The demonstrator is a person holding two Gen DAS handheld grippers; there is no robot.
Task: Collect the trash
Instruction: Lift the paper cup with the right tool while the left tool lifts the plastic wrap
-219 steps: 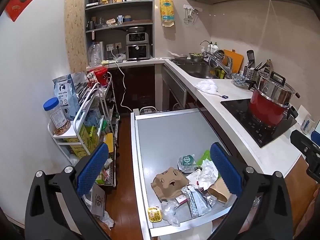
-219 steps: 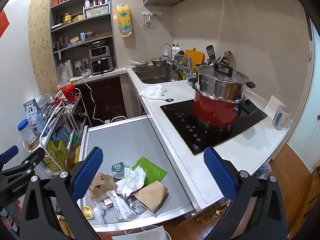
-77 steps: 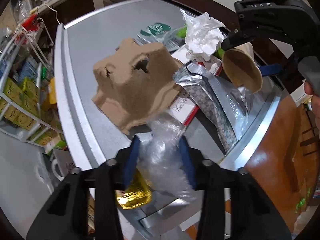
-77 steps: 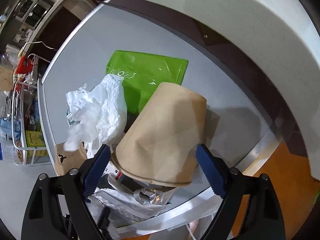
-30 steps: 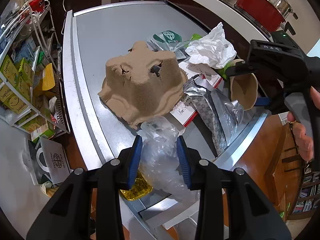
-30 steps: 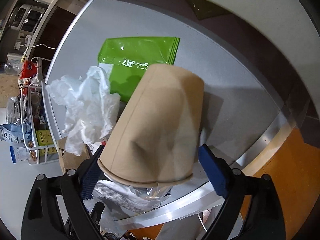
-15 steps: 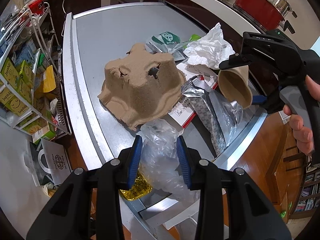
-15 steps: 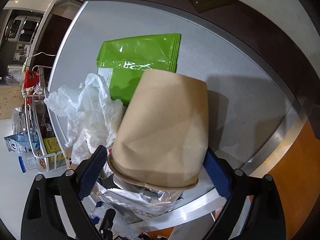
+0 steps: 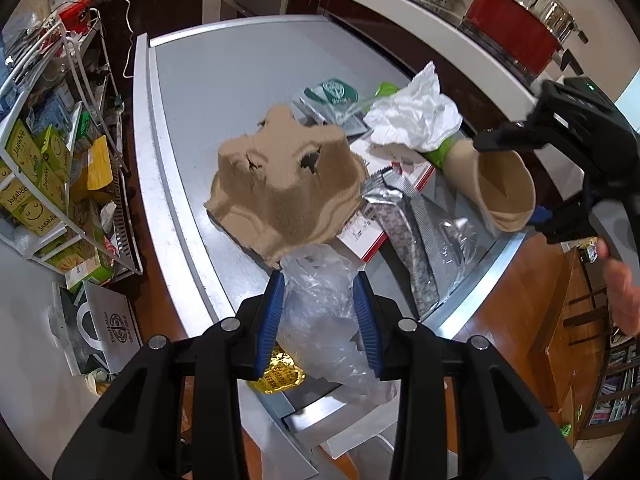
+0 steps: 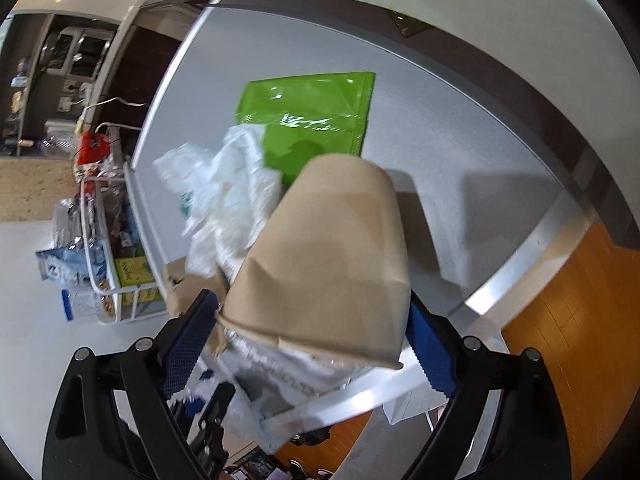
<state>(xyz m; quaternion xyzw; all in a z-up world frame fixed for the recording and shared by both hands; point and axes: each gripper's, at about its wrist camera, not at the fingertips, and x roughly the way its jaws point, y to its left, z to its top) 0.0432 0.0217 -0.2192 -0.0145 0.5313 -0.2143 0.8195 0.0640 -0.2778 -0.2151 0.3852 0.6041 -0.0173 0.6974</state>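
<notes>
My left gripper clamps its jaws on the clear plastic bag at the table edge; my right gripper squeezes the paper cup, seemingly lifted off the table.

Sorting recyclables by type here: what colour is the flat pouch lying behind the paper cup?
Bright green, glossy pouch, clearest in the right wrist view, beyond the paper cup.

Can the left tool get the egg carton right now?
Probably not: the left tool is shut on the clear plastic bag, so its jaws are full. The egg carton lies just ahead, uncovered.
</notes>
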